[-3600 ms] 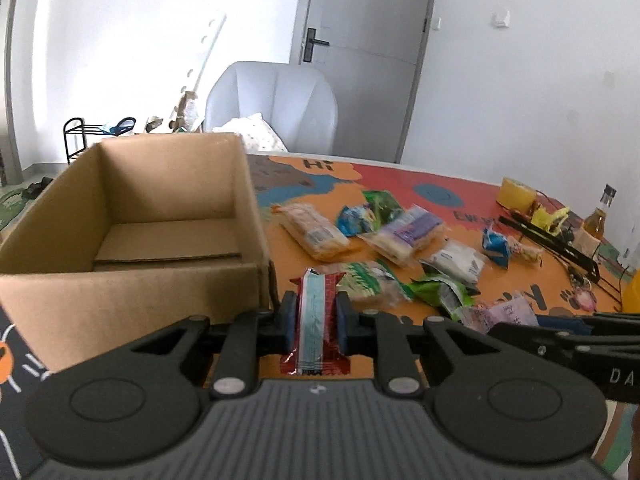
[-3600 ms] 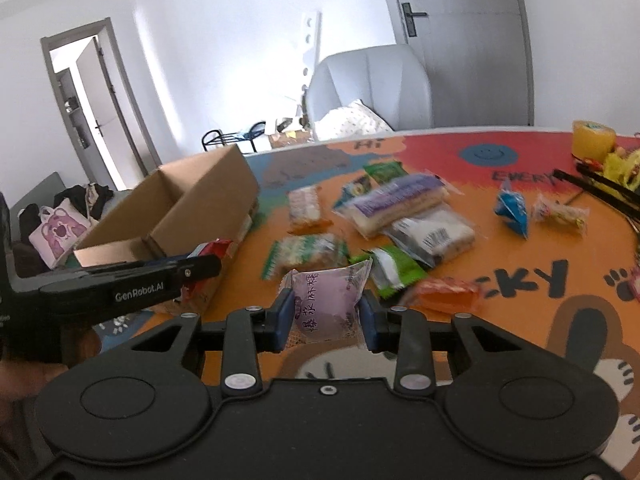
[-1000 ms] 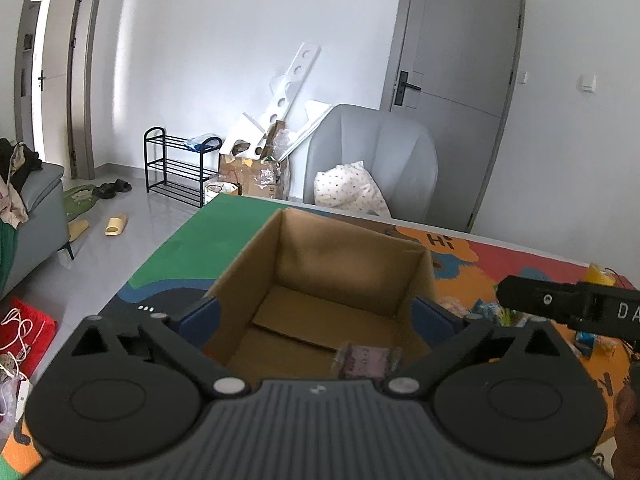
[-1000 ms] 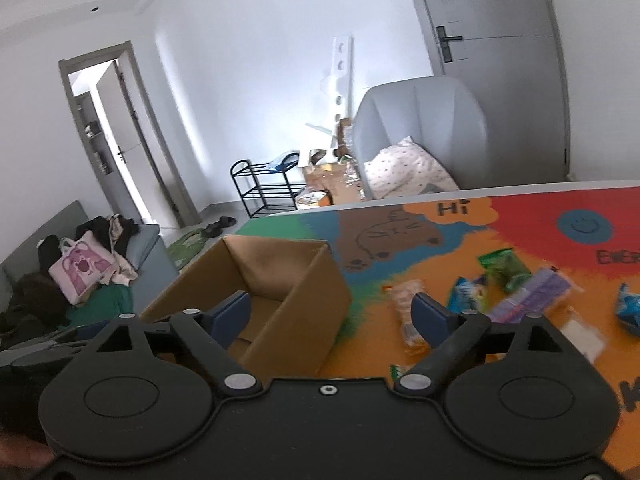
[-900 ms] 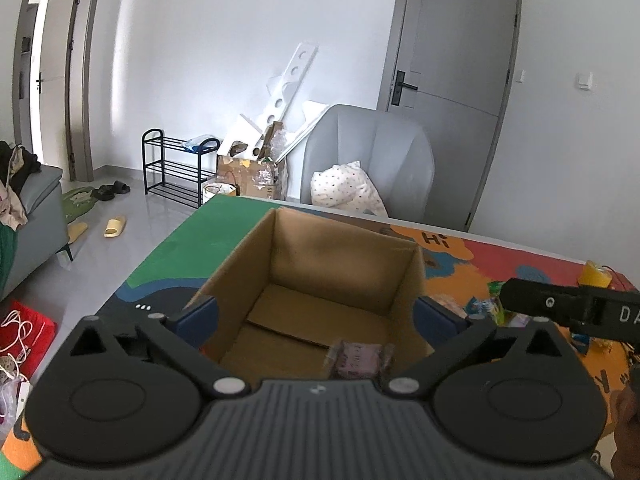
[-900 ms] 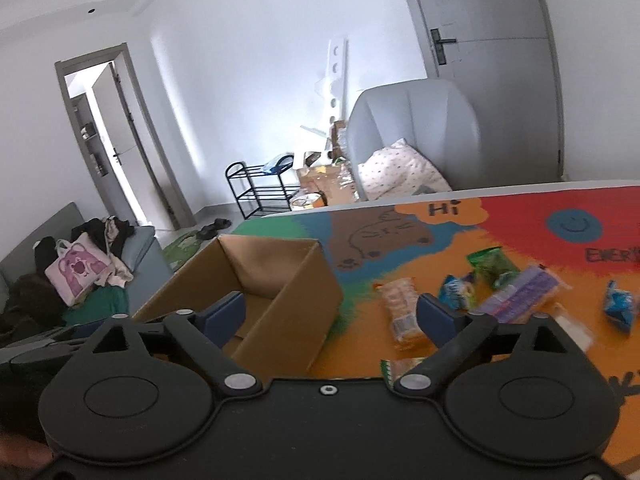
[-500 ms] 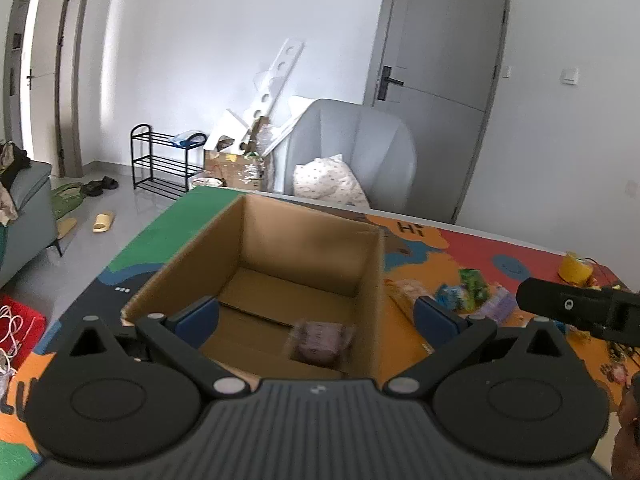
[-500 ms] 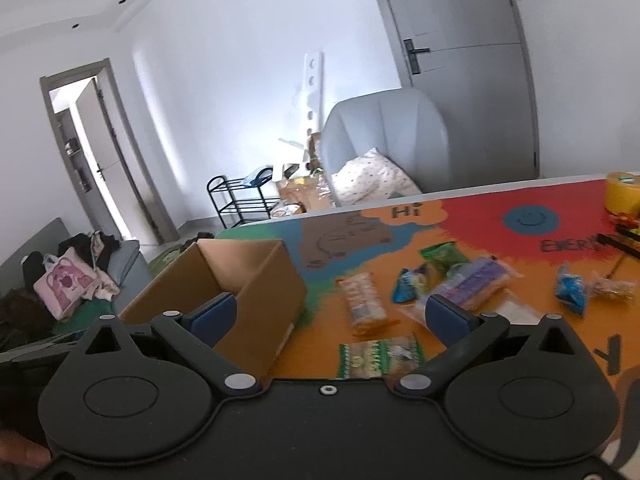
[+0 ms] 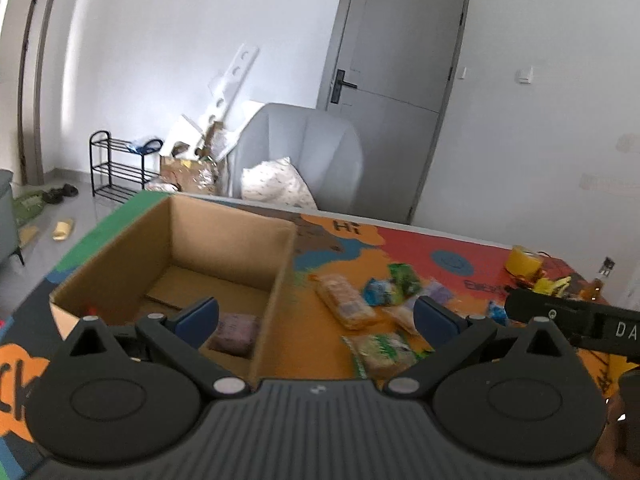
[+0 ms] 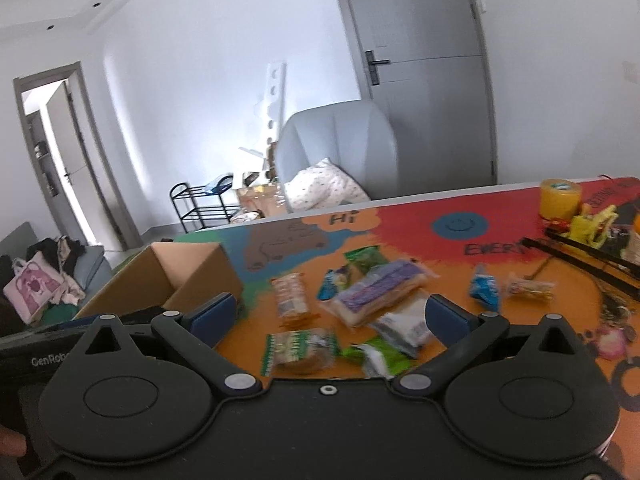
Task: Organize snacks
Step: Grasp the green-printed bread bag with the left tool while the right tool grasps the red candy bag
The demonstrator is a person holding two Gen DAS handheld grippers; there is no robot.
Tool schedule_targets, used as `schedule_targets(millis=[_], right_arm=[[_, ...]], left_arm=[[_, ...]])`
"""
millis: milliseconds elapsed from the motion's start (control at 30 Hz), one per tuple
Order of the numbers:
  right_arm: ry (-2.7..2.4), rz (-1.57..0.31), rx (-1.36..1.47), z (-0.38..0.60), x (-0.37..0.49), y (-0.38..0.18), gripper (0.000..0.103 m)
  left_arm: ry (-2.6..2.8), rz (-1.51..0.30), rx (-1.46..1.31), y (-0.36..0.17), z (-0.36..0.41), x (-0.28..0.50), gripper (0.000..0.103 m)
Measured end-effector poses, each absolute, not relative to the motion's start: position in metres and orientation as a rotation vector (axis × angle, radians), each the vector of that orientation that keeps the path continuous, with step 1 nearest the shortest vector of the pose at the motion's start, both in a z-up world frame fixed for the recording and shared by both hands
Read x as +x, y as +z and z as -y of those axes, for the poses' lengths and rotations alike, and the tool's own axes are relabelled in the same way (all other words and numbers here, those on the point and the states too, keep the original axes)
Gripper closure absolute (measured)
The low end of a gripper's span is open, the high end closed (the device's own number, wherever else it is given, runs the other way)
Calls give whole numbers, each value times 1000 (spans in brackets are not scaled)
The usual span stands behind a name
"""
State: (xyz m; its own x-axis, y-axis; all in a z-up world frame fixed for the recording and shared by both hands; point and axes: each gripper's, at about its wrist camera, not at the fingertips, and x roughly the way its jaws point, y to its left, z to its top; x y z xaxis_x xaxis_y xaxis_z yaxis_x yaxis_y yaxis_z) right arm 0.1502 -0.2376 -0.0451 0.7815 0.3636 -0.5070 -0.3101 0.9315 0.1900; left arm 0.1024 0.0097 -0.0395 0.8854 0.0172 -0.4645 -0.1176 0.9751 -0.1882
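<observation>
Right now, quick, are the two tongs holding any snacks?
Left tongs: open, holding nothing.
Right tongs: open, holding nothing.

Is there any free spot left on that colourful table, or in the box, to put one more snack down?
Yes. The box floor is mostly bare; one purple packet lies near its front wall. The red stretch between the snack pile and the yellow tape roll is also free. The pile itself is crowded.
</observation>
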Motion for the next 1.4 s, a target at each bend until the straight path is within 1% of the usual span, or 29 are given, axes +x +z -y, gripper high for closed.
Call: schedule_targets(millis=[200, 600, 933, 1067, 1233, 1400], right_arm=[[346, -592, 141, 266, 151, -52, 0], [327, -617, 157, 285, 159, -73, 1], [341, -704, 177, 284, 185, -108, 26], [363, -740, 206, 285, 195, -118, 34], [387, -772, 215, 282, 205, -126, 40], [398, -795, 210, 282, 214, -127, 40]], left_arm=[[13, -525, -187, -43, 15, 106, 0], [-41, -555, -182, -61, 42, 123, 1], [-60, -603, -192, -84, 49, 150, 3], [-62, -627, -198, -91, 50, 162, 8], [-64, -661, -207, -99, 52, 178, 12], [-54, -687, -210, -105, 52, 193, 13]])
